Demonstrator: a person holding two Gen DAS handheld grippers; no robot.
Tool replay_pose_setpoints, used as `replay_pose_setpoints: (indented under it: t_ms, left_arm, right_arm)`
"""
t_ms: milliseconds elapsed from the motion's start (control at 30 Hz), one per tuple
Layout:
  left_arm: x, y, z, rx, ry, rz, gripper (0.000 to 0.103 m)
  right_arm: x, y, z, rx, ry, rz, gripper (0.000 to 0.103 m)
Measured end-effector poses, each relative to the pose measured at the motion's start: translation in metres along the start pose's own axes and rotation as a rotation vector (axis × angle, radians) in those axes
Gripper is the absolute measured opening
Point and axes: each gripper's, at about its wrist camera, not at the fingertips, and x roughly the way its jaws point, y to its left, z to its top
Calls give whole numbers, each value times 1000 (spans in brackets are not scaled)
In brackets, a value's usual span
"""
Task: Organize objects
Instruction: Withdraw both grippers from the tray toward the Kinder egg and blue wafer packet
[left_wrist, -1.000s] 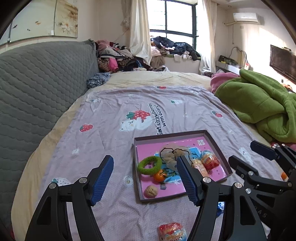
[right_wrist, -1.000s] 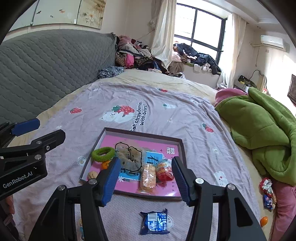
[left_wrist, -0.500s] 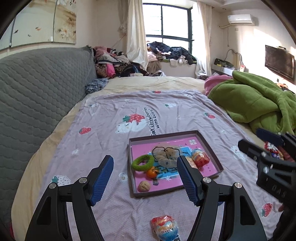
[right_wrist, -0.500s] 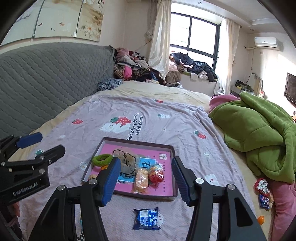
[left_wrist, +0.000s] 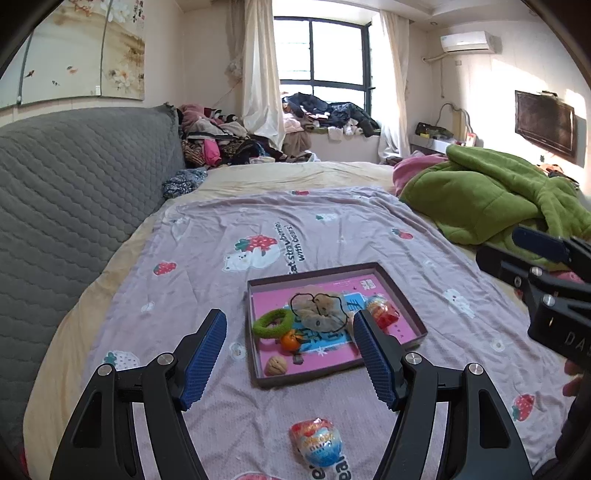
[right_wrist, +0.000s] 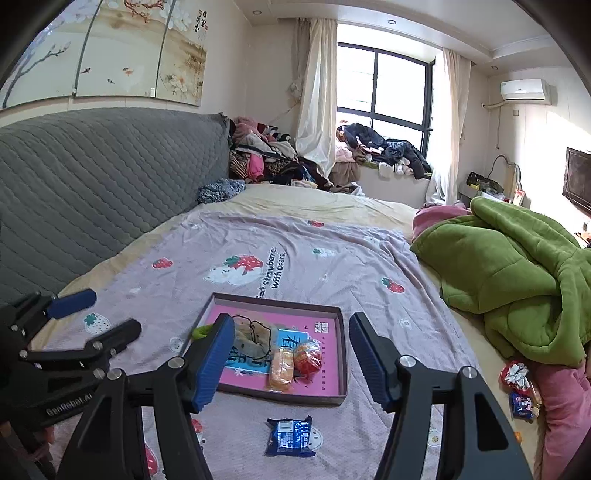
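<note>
Both tongs hold nothing: the left gripper (left_wrist: 290, 354) gapes wide, and the right gripper (right_wrist: 291, 356) is opening its jaws on air. Just below the right one's tips lies a blue snack packet (right_wrist: 290, 436), short of the tray (right_wrist: 334, 400); it looks light, crinkly and slippery, best pinched across its flat middle. Its print is unreadable. The wrapped sweet (left_wrist: 318, 441) under the left tips looks squashy.

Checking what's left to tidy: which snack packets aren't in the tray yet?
Two lie on the sheet in front of the tray: the blue packet and the red-and-blue round packet. The orange and red ones are already inside.
</note>
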Motion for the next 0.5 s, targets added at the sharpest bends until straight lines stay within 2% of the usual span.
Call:
replay_pose_setpoints:
  t_ms: [267, 500]
  left_arm:
    - [-6, -6, -17, 17, 10, -12, 73]
    - [-11, -1, -23, -6, -8, 12, 73]
  right_arm:
    - [-13, 4, -2, 22, -40, 27, 66]
    - [-15, 4, -12, 47, -65, 53, 66]
